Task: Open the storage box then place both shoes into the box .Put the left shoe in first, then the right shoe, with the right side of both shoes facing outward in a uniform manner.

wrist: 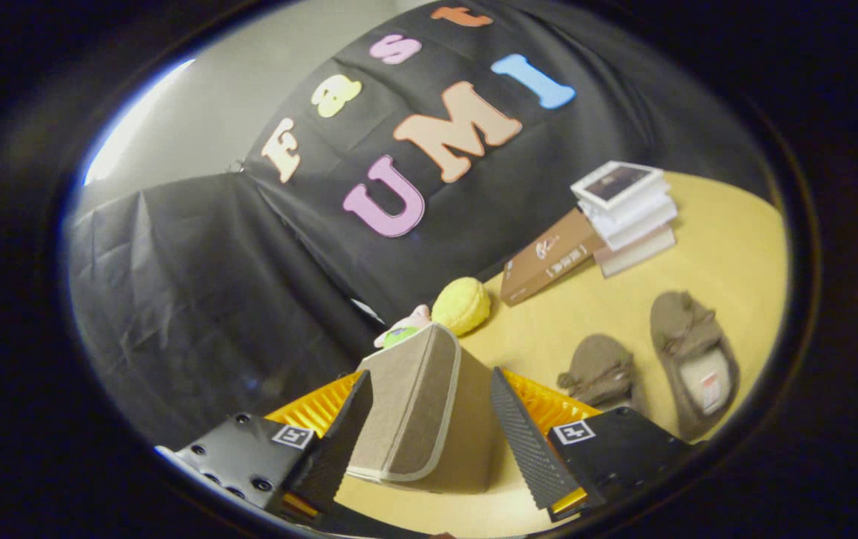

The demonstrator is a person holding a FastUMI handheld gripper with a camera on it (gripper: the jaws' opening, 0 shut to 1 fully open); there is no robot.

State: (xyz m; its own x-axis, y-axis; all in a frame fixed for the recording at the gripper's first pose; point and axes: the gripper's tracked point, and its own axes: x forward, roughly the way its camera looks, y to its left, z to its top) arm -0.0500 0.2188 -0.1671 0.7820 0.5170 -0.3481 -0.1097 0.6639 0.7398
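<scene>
right now the gripper stands open, its 2 fingers spread either side of the beige storage box without touching it. beyond the right finger, 2 brown shoes lie near each other on the yellow table.
</scene>
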